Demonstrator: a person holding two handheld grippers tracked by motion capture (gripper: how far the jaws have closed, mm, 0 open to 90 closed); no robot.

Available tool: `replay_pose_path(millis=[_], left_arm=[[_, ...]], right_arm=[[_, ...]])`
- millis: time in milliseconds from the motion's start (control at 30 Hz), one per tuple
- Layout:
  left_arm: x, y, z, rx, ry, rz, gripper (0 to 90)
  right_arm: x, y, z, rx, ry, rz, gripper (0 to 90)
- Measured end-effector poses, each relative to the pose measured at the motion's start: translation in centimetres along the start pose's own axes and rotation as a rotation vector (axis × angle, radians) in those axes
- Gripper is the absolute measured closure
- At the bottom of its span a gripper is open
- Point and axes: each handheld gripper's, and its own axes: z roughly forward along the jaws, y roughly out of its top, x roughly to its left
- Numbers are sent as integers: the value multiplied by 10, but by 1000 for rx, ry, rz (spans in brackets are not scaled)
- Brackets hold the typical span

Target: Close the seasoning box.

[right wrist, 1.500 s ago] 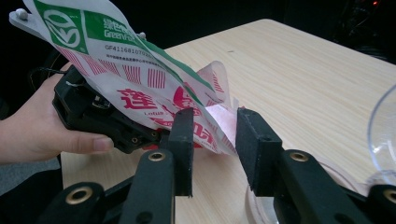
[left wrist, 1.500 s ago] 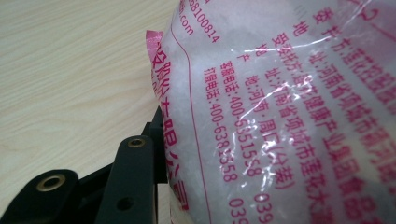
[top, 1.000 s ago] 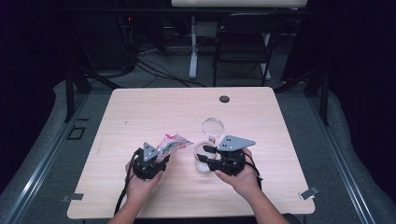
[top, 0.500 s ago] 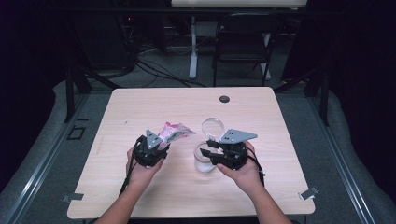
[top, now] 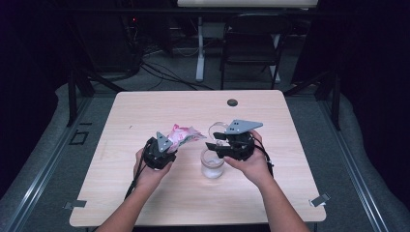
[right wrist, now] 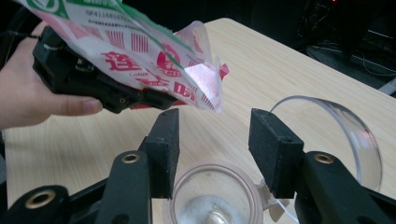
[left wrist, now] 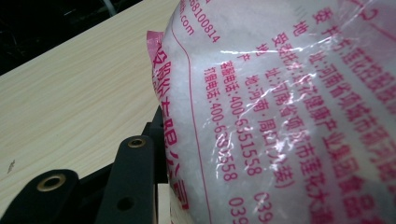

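the left gripper (top: 162, 147) is clamped on a bag (top: 183, 134) of white granules and holds it off the table (top: 145, 116), its open mouth pointing toward the jar (top: 212, 164). in the left gripper view the bag (left wrist: 289, 107) sits pressed against the jaws. the right gripper (right wrist: 212, 140) hangs above the jar (right wrist: 215, 200) with its jaws apart, grasping nothing; the jar's hinged clear lid (right wrist: 336, 135) stands open behind it.

step in hand, as judged: pouring from the bag into the jar.

- bring the bag's mouth (right wrist: 205, 79) directly above the jar opening before tilting further; at present it sits beside and above the rim, not over it.
- tilt slowly so the granules run in a thin stream; the soft film may fold and release a sudden clump.
- use the right gripper to steady the jar at its rim or hinge, since a light jar may tip.
- keep the lid clear of the stream.

the jar stands on the table just in front of the right hand (top: 251, 166), with a little white material at its bottom.
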Motion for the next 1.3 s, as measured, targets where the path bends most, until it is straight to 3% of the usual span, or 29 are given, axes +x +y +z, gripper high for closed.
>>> replay_pose_path(millis=[167,533,1033,1300], left_arm=[[-2,2,0,11,22,37,592],[-9,8,-7,3,73,122,592],[-17,6,-7,17,99,181,592],[-23,2,-7,3,101,216,592]], right_arm=[[5,-2,-3,-4,4,-24,547],[11,-5,-14,-24,3,-31,549],[21,-4,-13,-18,23,-51,537],[29,-1,-12,-9,17,-113,514]])
